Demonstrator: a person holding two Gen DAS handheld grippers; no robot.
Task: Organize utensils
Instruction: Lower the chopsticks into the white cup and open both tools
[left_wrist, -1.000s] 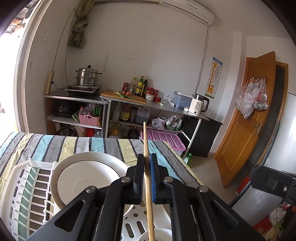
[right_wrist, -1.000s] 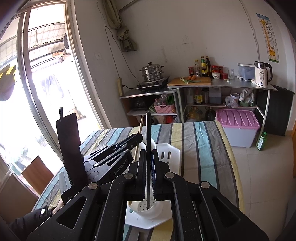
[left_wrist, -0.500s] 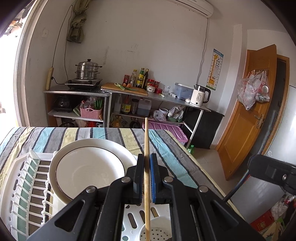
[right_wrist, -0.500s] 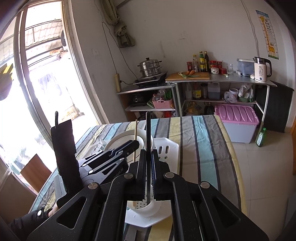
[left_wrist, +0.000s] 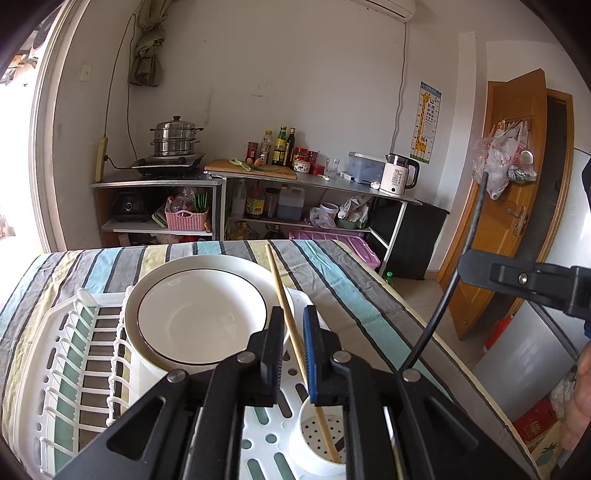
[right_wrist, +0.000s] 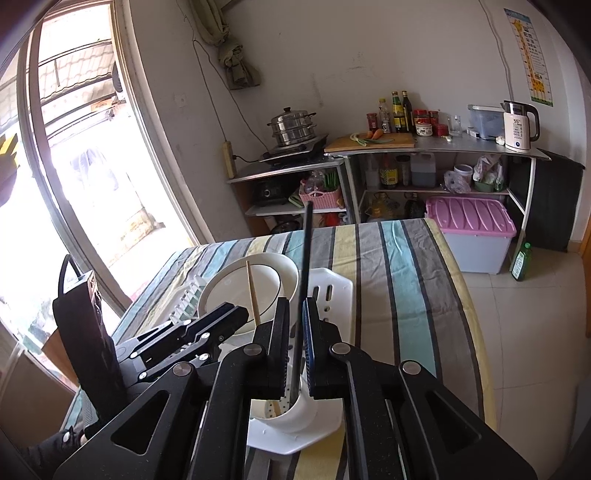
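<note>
The left claw (left_wrist: 291, 345) is opening around a wooden chopstick (left_wrist: 286, 302) whose tip already sits in the white cup (left_wrist: 317, 439) of the rack (left_wrist: 74, 354); the right claw (right_wrist: 294, 349) is likewise opening around a black chopstick (right_wrist: 304, 266) standing in that cup. Both sticks look light, stiff and smooth, likely to tip over; best pinched mid-length.
</note>
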